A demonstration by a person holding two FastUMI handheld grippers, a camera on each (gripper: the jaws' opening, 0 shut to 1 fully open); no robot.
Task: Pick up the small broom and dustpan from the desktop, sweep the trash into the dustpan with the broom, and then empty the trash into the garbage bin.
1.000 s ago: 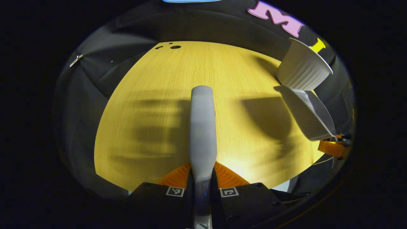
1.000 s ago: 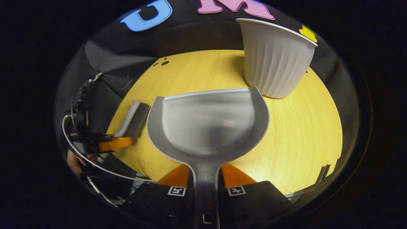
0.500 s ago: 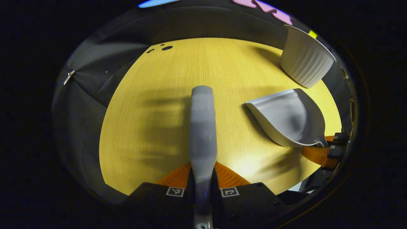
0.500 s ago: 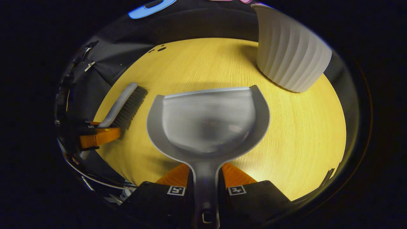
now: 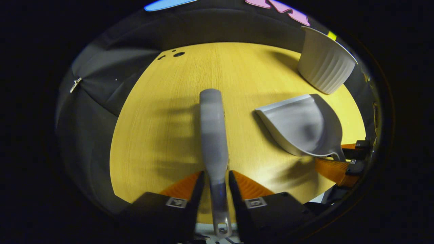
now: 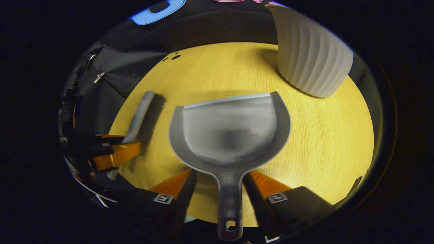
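Grey plastic broom [image 5: 212,135] between parted left gripper [image 5: 215,179]; smooth grey scoop dustpan [image 6: 230,135], right gripper [image 6: 219,183] wide; ribbed white bin [image 6: 310,61] at one o'clock.

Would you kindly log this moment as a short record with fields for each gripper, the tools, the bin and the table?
left gripper: open, fingers either side of the broom handle
right gripper: open, fingers apart from the dustpan handle
broom: lying on the table
dustpan: resting on the table, looks empty
garbage bin: white, ribbed, upright beyond the dustpan
table: yellow wood, no trash seen
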